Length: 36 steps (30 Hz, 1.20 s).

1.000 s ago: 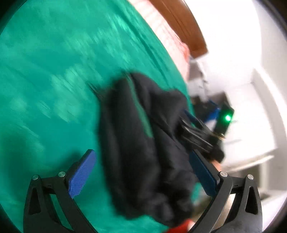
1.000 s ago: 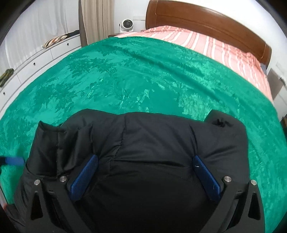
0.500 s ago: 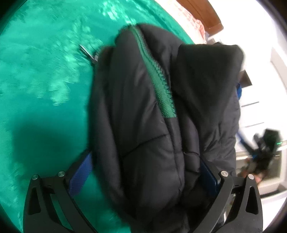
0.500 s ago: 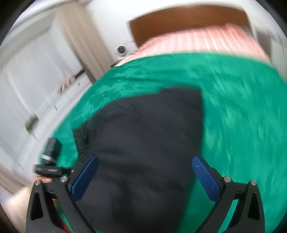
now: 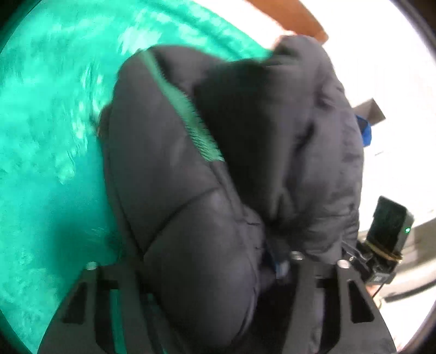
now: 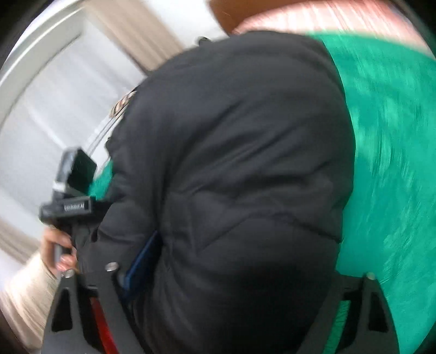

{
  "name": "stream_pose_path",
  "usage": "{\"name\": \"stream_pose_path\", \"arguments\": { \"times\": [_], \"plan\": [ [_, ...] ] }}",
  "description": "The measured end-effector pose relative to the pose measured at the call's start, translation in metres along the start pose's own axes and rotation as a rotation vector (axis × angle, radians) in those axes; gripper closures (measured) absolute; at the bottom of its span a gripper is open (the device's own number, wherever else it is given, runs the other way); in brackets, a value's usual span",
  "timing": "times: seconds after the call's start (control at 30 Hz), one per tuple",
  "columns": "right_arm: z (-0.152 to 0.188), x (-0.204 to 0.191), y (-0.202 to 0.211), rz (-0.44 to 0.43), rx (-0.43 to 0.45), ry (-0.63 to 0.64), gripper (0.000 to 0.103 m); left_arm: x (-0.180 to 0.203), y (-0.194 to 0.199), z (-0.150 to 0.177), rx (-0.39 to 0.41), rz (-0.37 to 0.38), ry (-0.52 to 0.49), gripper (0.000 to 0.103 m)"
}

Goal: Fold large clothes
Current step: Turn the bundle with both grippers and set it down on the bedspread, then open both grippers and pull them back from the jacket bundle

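A bed with a green bedspread [image 5: 54,136] fills the left wrist view, and the same green cloth runs down the right side of the right wrist view. A brown wooden headboard [image 5: 294,13] shows at the top edge, with striped pink bedding [image 6: 327,16] below it in the right wrist view. Beige curtains [image 6: 136,35] and white wall panels stand behind.

A bulky black padded jacket [image 5: 190,190] lies bunched on the bedspread near the edge of the bed, folded over itself, with a green zipper strip [image 5: 190,122] running along its upper fold. Both pictures are blurred.

The left gripper [image 5: 190,269] has the padded cloth bulging up between its jaws, which are closing. Its pads are buried in the fabric, so I cannot tell whether they press on it.

The right gripper [image 6: 239,275] also has a thick roll of the jacket between its jaws, which are closing too. One blue pad [image 6: 141,261] lies against the left side of the cloth; the other is hidden by the jacket, so a firm grip cannot be told.

In the right wrist view a hand [image 6: 58,250] in a cream sleeve [image 6: 24,294] grips the handle of the other gripper, beside the jacket's left edge.
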State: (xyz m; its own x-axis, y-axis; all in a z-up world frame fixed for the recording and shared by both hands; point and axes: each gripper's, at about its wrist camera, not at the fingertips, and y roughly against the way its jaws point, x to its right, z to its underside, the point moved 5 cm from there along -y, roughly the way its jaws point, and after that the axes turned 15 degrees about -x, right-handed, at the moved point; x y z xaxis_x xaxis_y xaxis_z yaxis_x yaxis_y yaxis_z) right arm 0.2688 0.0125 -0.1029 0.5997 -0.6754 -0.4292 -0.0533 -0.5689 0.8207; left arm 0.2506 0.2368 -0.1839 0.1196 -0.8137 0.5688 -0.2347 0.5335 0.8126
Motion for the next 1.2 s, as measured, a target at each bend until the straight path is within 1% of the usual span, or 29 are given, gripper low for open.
{"name": "stream_pose_path", "arguments": {
  "times": [0.03, 0.17, 0.27, 0.37, 0.4, 0.43, 0.47, 0.5, 0.53, 0.57, 0.6, 0.63, 0.67, 0.7, 0.73, 0.8, 0.83, 0.87, 0.9, 0.93, 0.97, 1.0, 1.03, 1.07, 1.13, 1.2],
  "plan": [
    [0.002, -0.009, 0.006, 0.006, 0.023, 0.037, 0.02, 0.007, 0.007, 0.004, 0.02, -0.007, -0.016, 0.051],
    [0.003, -0.039, 0.031, -0.004, 0.123, 0.146, 0.021, 0.039, 0.046, 0.017, 0.108, -0.017, -0.092, 0.053],
    [-0.012, -0.056, 0.052, -0.029, 0.196, 0.193, 0.021, 0.064, 0.079, 0.013, 0.176, -0.042, -0.143, 0.053],
    [-0.042, -0.052, 0.069, -0.066, 0.253, 0.201, 0.021, 0.081, 0.105, -0.004, 0.235, -0.059, -0.17, 0.052],
    [-0.054, -0.046, 0.072, -0.079, 0.264, 0.192, 0.021, 0.083, 0.108, -0.014, 0.252, -0.061, -0.169, 0.052],
    [-0.063, -0.038, 0.073, -0.087, 0.27, 0.176, 0.021, 0.086, 0.108, -0.027, 0.267, -0.062, -0.162, 0.05],
    [-0.073, -0.027, 0.071, -0.096, 0.266, 0.153, 0.021, 0.087, 0.102, -0.039, 0.279, -0.078, -0.157, 0.046],
    [-0.083, -0.011, 0.065, -0.102, 0.239, 0.113, 0.017, 0.085, 0.094, -0.054, 0.282, -0.104, -0.149, 0.036],
    [-0.09, 0.005, 0.055, -0.088, 0.204, 0.065, 0.013, 0.076, 0.079, -0.065, 0.277, -0.14, -0.124, 0.028],
    [-0.092, 0.022, 0.046, -0.052, 0.165, 0.008, 0.005, 0.06, 0.074, -0.071, 0.262, -0.158, -0.099, 0.026],
    [-0.091, 0.042, 0.035, 0.015, 0.119, -0.062, 0.0, 0.048, 0.063, -0.07, 0.241, -0.172, -0.07, 0.026],
    [-0.085, 0.059, 0.025, 0.078, 0.067, -0.119, 0.0, 0.036, 0.053, -0.067, 0.224, -0.18, -0.039, 0.026],
    [-0.078, 0.068, 0.02, 0.111, 0.038, -0.146, 0.0, 0.028, 0.049, -0.063, 0.232, -0.193, -0.025, 0.026],
    [-0.068, 0.073, 0.019, 0.13, 0.036, -0.154, 0.0, 0.024, 0.051, -0.054, 0.272, -0.213, -0.03, 0.025],
    [-0.06, 0.075, 0.024, 0.121, 0.071, -0.144, 0.0, 0.025, 0.055, -0.045, 0.316, -0.228, -0.05, 0.019],
    [-0.048, 0.074, 0.035, 0.117, 0.115, -0.14, 0.0, 0.034, 0.069, -0.028, 0.399, -0.287, -0.086, 0.01],
    [-0.042, 0.072, 0.04, 0.128, 0.129, -0.138, 0.0, 0.037, 0.075, -0.025, 0.425, -0.312, -0.1, 0.009],
    [-0.039, 0.072, 0.049, 0.145, 0.154, -0.127, 0.0, 0.046, 0.084, -0.017, 0.457, -0.354, -0.13, 0.008],
    [-0.035, 0.064, 0.059, 0.164, 0.184, -0.105, 0.0, 0.051, 0.086, -0.01, 0.476, -0.387, -0.147, 0.003],
    [-0.024, 0.057, 0.071, 0.185, 0.21, -0.082, 0.0, 0.056, 0.095, -0.007, 0.506, -0.435, -0.162, 0.002],
    [-0.032, 0.043, 0.077, 0.204, 0.238, -0.053, 0.0, 0.064, 0.1, -0.004, 0.542, -0.485, -0.172, 0.001],
    [-0.026, 0.03, 0.087, 0.226, 0.269, -0.017, 0.0, 0.073, 0.106, 0.002, 0.576, -0.53, -0.18, 0.0],
    [-0.021, 0.019, 0.098, 0.258, 0.293, 0.017, 0.0, 0.081, 0.112, 0.011, 0.598, -0.558, -0.182, 0.0],
    [-0.019, 0.019, 0.106, 0.283, 0.309, 0.038, 0.0, 0.086, 0.116, 0.017, 0.619, -0.584, -0.185, 0.0],
    [-0.004, 0.002, 0.123, 0.335, 0.35, 0.076, 0.0, 0.102, 0.126, 0.027, 0.642, -0.614, -0.192, 0.0],
    [0.012, -0.013, 0.141, 0.359, 0.396, 0.093, 0.0, 0.112, 0.13, 0.042, 0.663, -0.652, -0.201, 0.0]
  ]
}}
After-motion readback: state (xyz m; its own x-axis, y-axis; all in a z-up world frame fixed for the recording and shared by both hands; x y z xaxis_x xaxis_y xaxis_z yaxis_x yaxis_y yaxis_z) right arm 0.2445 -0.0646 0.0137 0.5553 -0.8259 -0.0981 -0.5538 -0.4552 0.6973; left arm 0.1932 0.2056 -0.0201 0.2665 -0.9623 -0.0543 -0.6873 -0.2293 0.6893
